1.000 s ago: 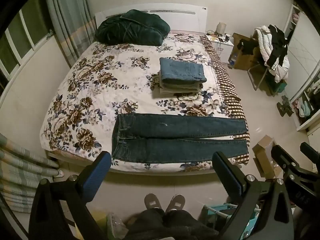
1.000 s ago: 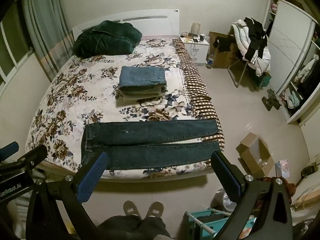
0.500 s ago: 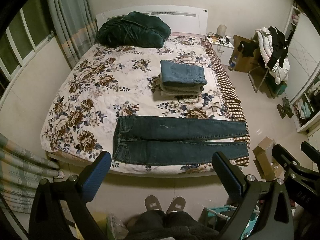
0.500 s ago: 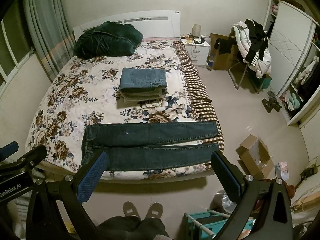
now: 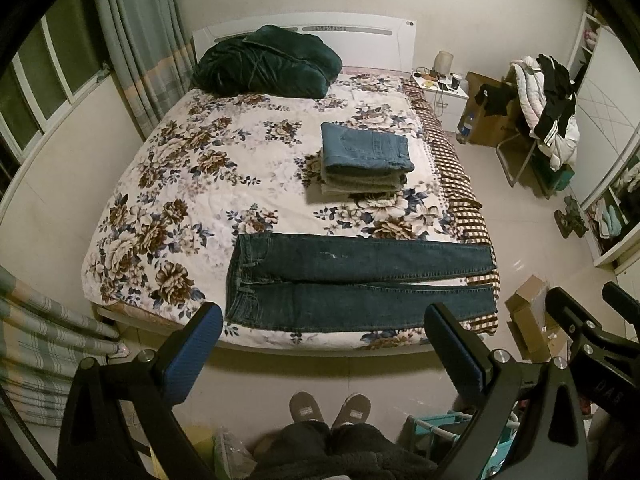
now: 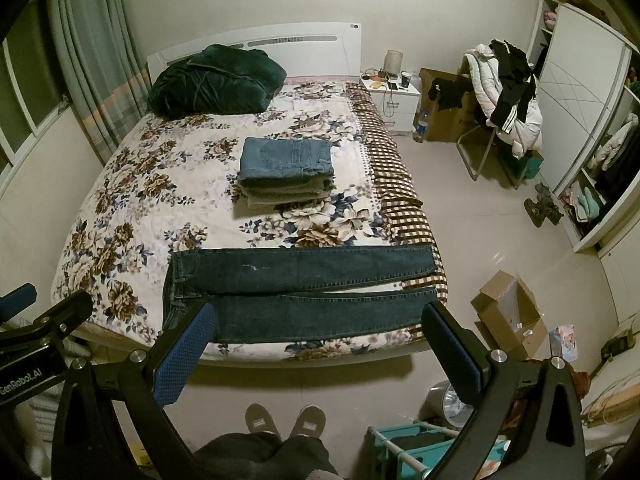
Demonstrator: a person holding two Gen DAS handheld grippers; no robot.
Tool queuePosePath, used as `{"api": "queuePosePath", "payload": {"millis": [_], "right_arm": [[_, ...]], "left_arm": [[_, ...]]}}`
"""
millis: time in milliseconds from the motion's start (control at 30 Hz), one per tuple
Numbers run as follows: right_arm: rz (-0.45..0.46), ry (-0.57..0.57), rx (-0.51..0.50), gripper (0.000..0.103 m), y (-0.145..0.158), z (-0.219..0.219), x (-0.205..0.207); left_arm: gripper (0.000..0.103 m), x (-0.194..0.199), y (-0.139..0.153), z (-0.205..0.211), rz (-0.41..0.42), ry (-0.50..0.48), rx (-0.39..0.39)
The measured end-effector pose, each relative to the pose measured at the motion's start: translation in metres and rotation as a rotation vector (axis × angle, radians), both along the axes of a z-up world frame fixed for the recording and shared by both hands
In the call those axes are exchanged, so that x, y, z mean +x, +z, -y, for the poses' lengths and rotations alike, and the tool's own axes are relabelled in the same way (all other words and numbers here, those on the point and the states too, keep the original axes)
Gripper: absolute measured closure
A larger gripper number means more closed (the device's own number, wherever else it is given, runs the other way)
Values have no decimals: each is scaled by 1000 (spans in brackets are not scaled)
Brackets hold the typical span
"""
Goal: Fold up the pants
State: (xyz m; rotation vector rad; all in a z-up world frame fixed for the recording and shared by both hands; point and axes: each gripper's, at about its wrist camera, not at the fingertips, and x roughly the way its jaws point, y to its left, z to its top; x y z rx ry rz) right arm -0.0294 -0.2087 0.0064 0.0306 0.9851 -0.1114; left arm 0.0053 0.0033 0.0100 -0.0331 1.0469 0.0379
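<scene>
Dark blue jeans (image 5: 360,280) (image 6: 300,292) lie flat and unfolded across the near end of the floral bed, waistband at the left, both legs running right to the bed's edge. My left gripper (image 5: 324,336) hovers open above the floor in front of the bed, level with the jeans' near edge, nothing between its blue-padded fingers. My right gripper (image 6: 320,340) is likewise open and empty, held beside it. Each gripper shows at the edge of the other's view. Both stand well short of the cloth.
A stack of folded pants (image 5: 364,160) rests mid-bed, a dark green blanket (image 5: 268,62) at the headboard. The person's slippers (image 5: 328,408) stand on the floor before the bed. A cardboard box (image 6: 508,316) and teal rack (image 6: 424,448) are at the right; curtains (image 5: 44,340) at the left.
Both views have shifted slightly: the bed and jeans sit a little lower in the frames, as both grippers tilted or rose a bit. The jeans have not moved.
</scene>
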Motion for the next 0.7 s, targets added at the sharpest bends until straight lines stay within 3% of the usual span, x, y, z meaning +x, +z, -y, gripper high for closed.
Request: {"api": "queuePosePath", "payload": {"millis": [700], "right_arm": [[5, 1, -2, 0, 3, -1, -4]], "left_arm": [[0, 6, 4, 2, 7, 0, 0]]}}
